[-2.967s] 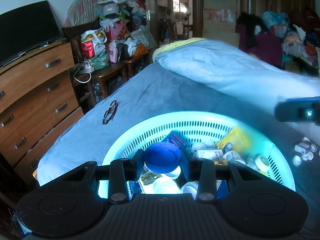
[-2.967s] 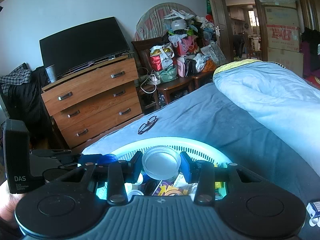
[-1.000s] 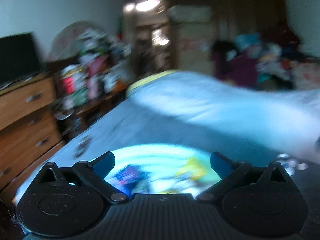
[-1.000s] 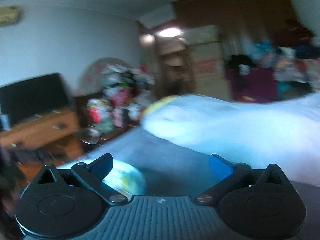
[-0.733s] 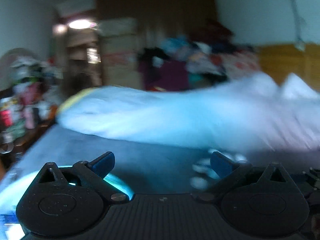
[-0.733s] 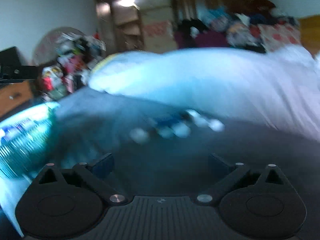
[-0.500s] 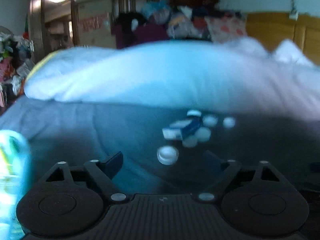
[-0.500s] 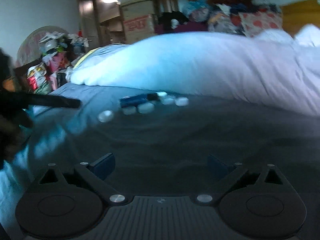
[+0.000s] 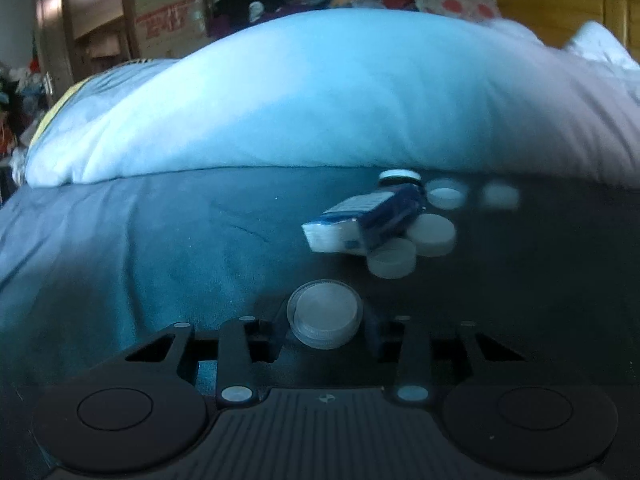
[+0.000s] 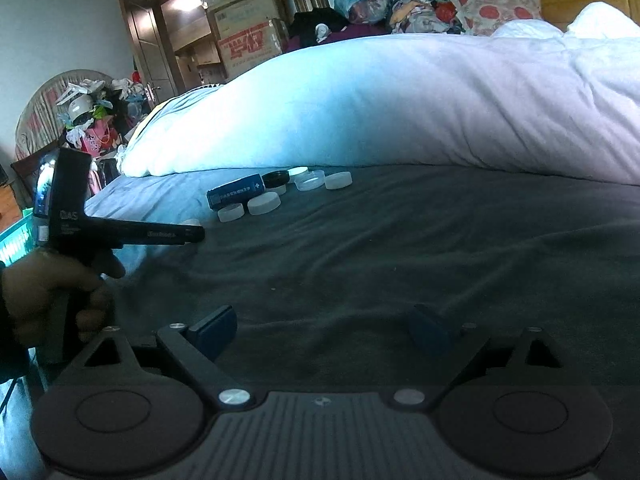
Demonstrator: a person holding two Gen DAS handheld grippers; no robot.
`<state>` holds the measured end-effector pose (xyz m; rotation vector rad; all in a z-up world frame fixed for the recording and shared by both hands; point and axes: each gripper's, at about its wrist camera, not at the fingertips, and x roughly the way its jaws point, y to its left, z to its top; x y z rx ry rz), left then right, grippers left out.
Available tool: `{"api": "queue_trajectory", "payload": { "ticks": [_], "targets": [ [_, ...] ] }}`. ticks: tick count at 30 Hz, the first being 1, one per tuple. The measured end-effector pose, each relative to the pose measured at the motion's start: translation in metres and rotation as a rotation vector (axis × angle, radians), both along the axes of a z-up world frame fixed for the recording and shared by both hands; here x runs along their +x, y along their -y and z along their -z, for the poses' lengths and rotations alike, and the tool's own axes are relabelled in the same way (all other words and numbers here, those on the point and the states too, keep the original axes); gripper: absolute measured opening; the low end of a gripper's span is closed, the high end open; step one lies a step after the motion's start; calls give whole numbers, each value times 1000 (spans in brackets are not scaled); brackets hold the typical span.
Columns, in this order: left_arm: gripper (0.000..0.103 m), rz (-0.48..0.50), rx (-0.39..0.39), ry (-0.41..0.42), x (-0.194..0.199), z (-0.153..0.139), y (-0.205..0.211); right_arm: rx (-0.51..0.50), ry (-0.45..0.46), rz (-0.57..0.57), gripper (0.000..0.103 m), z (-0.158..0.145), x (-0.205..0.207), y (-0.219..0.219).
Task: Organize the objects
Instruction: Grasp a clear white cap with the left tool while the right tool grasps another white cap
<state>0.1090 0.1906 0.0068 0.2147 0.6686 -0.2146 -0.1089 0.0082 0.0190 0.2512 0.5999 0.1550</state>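
The left gripper is pinching a clear round plastic lid over the dark grey bedsheet. The right gripper is hovering with jaws spread, empty. Beyond, a blue-and-white carton is lying among scattered white caps beside the pale duvet.

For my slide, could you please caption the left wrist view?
Left hand-held gripper closes around a clear lid on the bed.

Around the blue box the caps crowd close on its near and far-right sides, the heaped white duvet walls off everything behind it, and the left gripper reaches in from its left, while the dark bedsheet lies bare toward the right.
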Motion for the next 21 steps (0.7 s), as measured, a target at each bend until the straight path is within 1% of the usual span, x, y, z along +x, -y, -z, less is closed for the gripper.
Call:
{"api": "queue_trajectory", "payload": {
  "ticks": [1,2,3,4,5,6,7,8,12,13,16,18,21],
  "targets": [
    [40,6,-12,-11,-3,-4,1,1,1,1,94,-3,0,1],
    [40,20,-11,-6,-12,-15,4,3,2,4,93,-3,0,1],
    [40,61,-3,25,-27,-32,12,6,3,6,93,-3,0,3],
    [40,123,10,65,-45,-48,19,8,3,9,93,-3,0,3],
    [40,180,101,99,-61,-48,30,8,3,11,92,-3,0,4],
    [40,185,202,32,-61,-33,34,4,2,11,92,-4,-5,6],
    [40,180,234,-48,-58,-19,30,0,2,11,92,-4,-4,5],
    [40,171,236,-59,-64,-16,23,-1,3,12,92,-5,-5,6],
    [40,127,266,-30,-87,-26,8,-7,2,14,91,-6,-4,6],
    [40,112,251,-30,-90,-30,4,-9,4,14,91,-6,-4,6],
    [40,43,164,-22,-105,-43,-20,-4,17,10,88,-8,-6,8],
    [40,-2,106,-8,-119,-52,-35,-6,30,-3,80,-10,-7,8],
    [40,-51,31,23,-132,-72,-47,4,62,-48,78,-17,-1,-3]
  ]
}}
